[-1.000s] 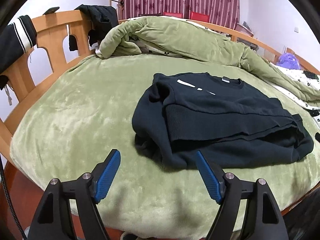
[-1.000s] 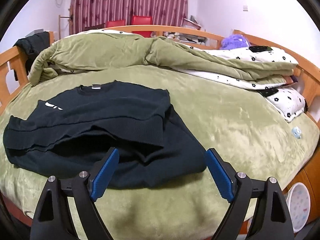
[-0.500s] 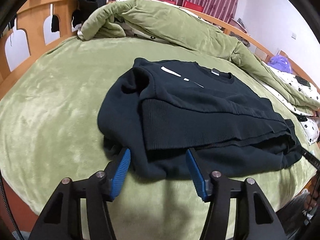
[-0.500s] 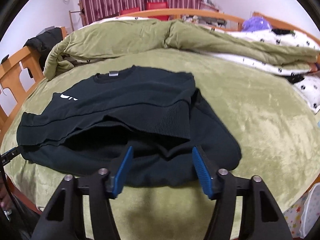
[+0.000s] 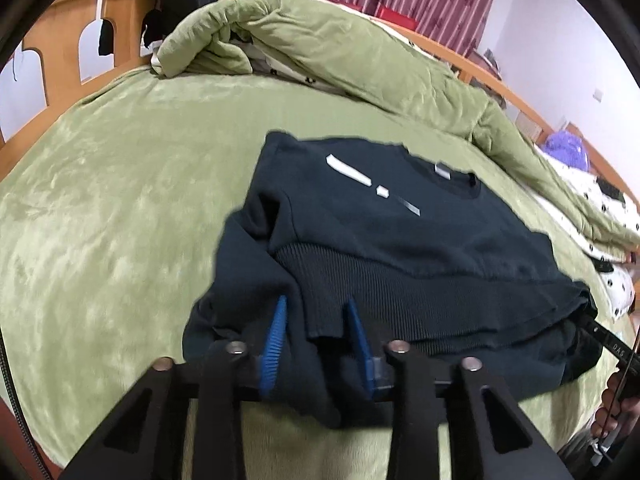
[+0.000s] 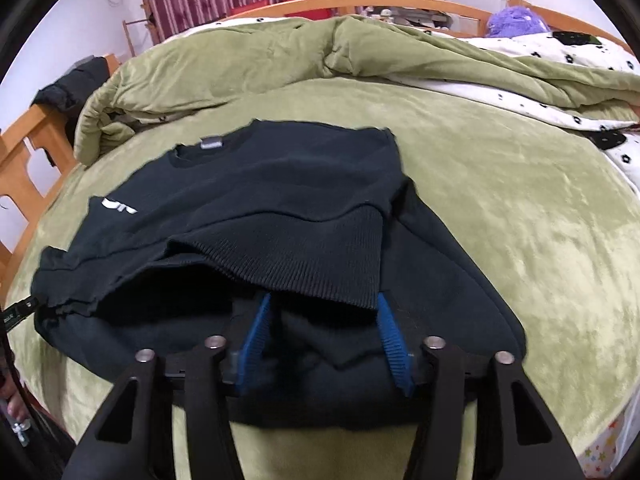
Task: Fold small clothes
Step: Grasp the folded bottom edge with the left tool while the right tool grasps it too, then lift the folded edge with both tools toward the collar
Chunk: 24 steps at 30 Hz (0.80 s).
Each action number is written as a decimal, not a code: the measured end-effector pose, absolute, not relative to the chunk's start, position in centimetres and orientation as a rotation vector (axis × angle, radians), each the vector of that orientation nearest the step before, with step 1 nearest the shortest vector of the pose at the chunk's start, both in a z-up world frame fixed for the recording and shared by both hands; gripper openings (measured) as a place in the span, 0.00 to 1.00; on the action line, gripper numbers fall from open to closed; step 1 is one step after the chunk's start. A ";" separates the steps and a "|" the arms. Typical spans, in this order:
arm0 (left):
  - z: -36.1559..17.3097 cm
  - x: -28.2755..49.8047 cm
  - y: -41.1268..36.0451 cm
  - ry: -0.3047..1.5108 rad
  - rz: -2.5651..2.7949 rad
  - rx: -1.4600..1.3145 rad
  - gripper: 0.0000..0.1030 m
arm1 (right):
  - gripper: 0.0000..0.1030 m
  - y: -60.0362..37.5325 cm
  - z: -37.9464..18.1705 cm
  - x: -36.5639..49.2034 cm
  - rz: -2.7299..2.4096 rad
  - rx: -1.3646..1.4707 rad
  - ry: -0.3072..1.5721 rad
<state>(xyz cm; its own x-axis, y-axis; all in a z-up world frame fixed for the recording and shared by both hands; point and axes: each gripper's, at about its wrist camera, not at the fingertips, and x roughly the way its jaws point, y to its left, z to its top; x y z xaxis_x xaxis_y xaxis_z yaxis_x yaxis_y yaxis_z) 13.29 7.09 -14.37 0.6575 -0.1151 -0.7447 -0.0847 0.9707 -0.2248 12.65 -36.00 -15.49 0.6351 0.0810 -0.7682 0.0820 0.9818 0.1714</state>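
A black sweatshirt [image 5: 420, 236] with a white chest mark lies partly folded on the green bed cover; it also shows in the right wrist view [image 6: 280, 204]. Its ribbed hem is turned up over the body. My left gripper [image 5: 316, 320] is at the garment's near left corner, its blue fingers [image 5: 276, 332] narrowed around a fold of black fabric. My right gripper [image 6: 320, 316] is at the near right corner, its blue fingers [image 6: 390, 336] wider apart with fabric bunched between them. Whether the pads pinch the cloth is unclear.
A rumpled green quilt [image 5: 340, 48] lies across the far side of the bed, with white dotted bedding [image 6: 560, 64] to the right. A wooden bed rail [image 5: 60, 28] with dark clothes hung on it runs along the left. The bed's near edge is just below both grippers.
Both grippers have moved forward from the bed's near edge onto the sweatshirt's near corners. Their fingers have narrowed from wide open, with fabric now between them.
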 end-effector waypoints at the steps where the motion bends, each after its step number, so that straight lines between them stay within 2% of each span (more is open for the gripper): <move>1: -14.2 13.6 7.1 0.853 -0.017 -0.250 0.18 | 0.34 -35.8 -15.3 13.1 0.010 0.199 0.880; 4: -14.0 15.0 7.1 0.845 -0.022 -0.250 0.16 | 0.22 -35.6 -15.2 14.9 0.035 0.208 0.877; 12: -13.0 19.4 6.8 0.845 -0.050 -0.299 0.15 | 0.22 -35.9 -15.0 19.3 0.045 0.227 0.864; 16: -12.9 20.6 6.5 0.848 -0.064 -0.303 0.17 | 0.34 -35.7 -15.1 20.9 0.040 0.184 0.861; 17: -13.0 20.7 6.5 0.850 -0.065 -0.301 0.22 | 0.39 -35.7 -15.1 21.2 0.035 0.176 0.859; 22: -13.1 20.2 6.9 0.854 -0.068 -0.304 0.42 | 0.49 -35.8 -15.4 22.3 0.015 0.174 0.850; 24: -13.0 19.5 7.3 0.852 -0.070 -0.309 0.43 | 0.52 -35.5 -15.6 23.0 0.008 0.153 0.851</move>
